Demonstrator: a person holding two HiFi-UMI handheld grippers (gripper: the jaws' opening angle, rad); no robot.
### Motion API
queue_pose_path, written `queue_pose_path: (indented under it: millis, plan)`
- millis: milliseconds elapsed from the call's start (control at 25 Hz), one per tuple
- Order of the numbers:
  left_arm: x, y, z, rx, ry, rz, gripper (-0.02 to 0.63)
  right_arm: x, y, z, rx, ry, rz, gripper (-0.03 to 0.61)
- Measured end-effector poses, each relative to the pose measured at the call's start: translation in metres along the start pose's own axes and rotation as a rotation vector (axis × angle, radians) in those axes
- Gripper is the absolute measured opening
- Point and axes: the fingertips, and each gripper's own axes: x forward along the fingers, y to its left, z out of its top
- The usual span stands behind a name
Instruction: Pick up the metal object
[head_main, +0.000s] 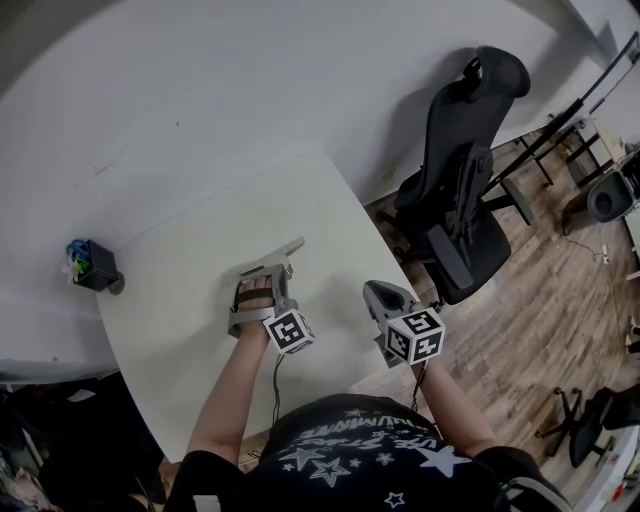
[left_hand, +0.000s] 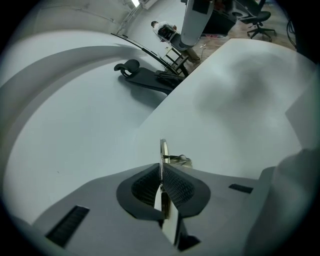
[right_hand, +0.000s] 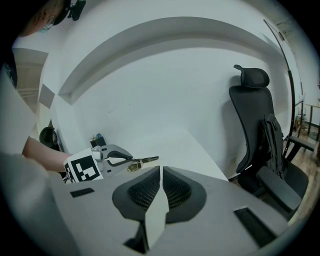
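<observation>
Metal object (left_hand: 163, 150) sits pinched between left gripper (left_hand: 161, 175) fingers (left_hand: 181, 187).

You are working in an office. At the right of the head view, a black high-backed office chair (head_main: 465, 190) with headrest and armrests stands on a wood-pattern floor (head_main: 520, 330), just beside your plain white bench (head_main: 190, 290). A bare white wall (head_main: 200, 90) fills the top of the frame. Another rolling chair (head_main: 590, 430) shows at the lower right edge. A small black holder (head_main: 95, 268) of coloured items sits at the bench's left corner.
</observation>
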Motion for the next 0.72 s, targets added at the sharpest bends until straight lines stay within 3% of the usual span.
queue_pose_path:
  millis: [520,720]
  plan:
    - [-0.040,0.031,0.014,-0.146,-0.060,0.036,0.028,-0.014,0.007,0.005,-0.019,-0.032,0.035,0.049]
    - [-0.069,0.047,0.017,-0.281,-0.056,0.059,0.028,-0.030,0.011,0.010,-0.016,-0.066,0.061,0.049]
